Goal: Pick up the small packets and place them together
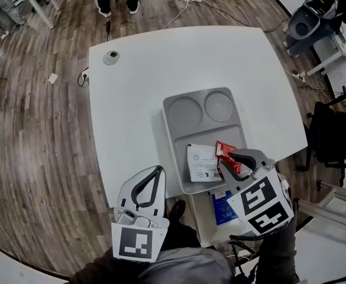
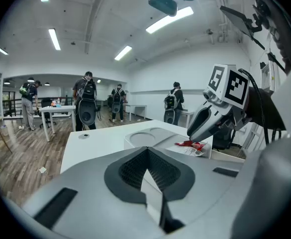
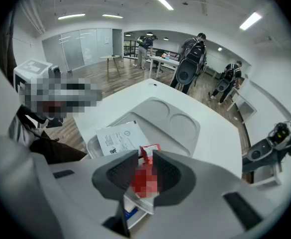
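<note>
A grey tray [image 1: 168, 126] with two round wells sits on the white table. In its large compartment lie a white printed packet [image 1: 201, 161] and, beside it, a small red packet [image 1: 223, 149]. My right gripper [image 1: 229, 160] points steeply down over the tray's near right corner. In the right gripper view the red packet [image 3: 148, 151] stands in the gap of my right gripper [image 3: 145, 157], whose jaws are slightly apart, with the white packet [image 3: 116, 138] just left. My left gripper [image 1: 158, 170] hovers at the table's near edge, shut and empty; the left gripper view shows its pads meeting [image 2: 147, 151].
A blue-and-white item [image 1: 223, 207] lies on a white surface below the table's near edge. A small round object [image 1: 110, 57] sits at the table's far left corner. Several people with backpacks stand in the room, and a black chair [image 1: 332, 136] is at the right.
</note>
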A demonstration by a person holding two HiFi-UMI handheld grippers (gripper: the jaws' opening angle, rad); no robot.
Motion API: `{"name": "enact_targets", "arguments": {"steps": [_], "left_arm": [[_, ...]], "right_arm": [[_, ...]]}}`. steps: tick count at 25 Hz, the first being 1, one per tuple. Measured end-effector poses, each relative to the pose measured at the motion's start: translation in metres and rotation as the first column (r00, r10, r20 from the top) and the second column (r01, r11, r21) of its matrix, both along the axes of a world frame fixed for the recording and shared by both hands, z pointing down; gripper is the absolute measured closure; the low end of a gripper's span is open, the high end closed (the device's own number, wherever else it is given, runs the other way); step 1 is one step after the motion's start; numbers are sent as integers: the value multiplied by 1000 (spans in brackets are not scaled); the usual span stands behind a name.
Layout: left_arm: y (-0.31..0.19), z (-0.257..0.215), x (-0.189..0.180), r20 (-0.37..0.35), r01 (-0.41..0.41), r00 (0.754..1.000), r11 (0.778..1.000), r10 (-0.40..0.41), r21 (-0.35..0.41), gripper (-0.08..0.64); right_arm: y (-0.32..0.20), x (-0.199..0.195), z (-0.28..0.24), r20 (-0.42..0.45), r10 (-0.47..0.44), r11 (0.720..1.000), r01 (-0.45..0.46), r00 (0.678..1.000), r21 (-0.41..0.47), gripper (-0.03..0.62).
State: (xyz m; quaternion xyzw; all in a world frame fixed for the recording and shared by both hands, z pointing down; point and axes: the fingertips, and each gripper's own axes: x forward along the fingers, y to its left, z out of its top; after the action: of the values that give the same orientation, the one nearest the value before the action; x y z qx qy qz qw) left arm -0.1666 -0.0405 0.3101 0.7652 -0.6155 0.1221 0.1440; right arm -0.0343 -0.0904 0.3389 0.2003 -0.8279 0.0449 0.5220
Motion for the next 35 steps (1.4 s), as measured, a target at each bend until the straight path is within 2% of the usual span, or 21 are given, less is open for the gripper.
{"name": "enact_targets", "arguments": {"steps": [4, 7, 11, 14, 17, 20, 24, 31, 35], "left_arm": [[5, 2, 1, -6, -1, 1000, 1000, 1, -10, 560], [9, -1, 4, -6, -6, 1000, 1000, 6, -12, 560], [12, -7, 14, -11, -23, 1000, 1000, 23, 14, 560], [22, -6, 29, -4, -52, 999, 999, 52, 14, 560], [31, -4, 45, 6, -85, 996, 996, 85, 19, 560], [41, -1, 56, 11, -106, 994, 994, 106, 12, 560], [47, 5, 59, 14, -112, 994, 994, 112, -3, 560], [45, 12, 47, 30, -100, 995, 995, 100, -10, 560], [41, 20, 38, 36, -93, 995, 996, 94, -12, 560]], "right_arm": [[11, -1, 2, -7, -32, 999, 31, 999, -19, 431], [14, 4, -12, 25, -15, 1000, 15, 1000, 21, 429], [14, 32, -34, 63, 69, 993, -75, 996, 95, 430], [33, 59, -32, 64, 128, 987, -133, 990, 88, 430], [59, 75, -15, 55, 151, 987, -153, 987, 47, 430], [85, 75, 8, 34, 135, 991, -135, 990, -3, 430], [103, 62, 35, -23, 77, 997, -78, 997, -27, 430], [102, 43, 67, -120, 11, 1000, -12, 993, -9, 428], [96, 36, 79, -136, -7, 1000, 6, 991, -4, 428]]}}
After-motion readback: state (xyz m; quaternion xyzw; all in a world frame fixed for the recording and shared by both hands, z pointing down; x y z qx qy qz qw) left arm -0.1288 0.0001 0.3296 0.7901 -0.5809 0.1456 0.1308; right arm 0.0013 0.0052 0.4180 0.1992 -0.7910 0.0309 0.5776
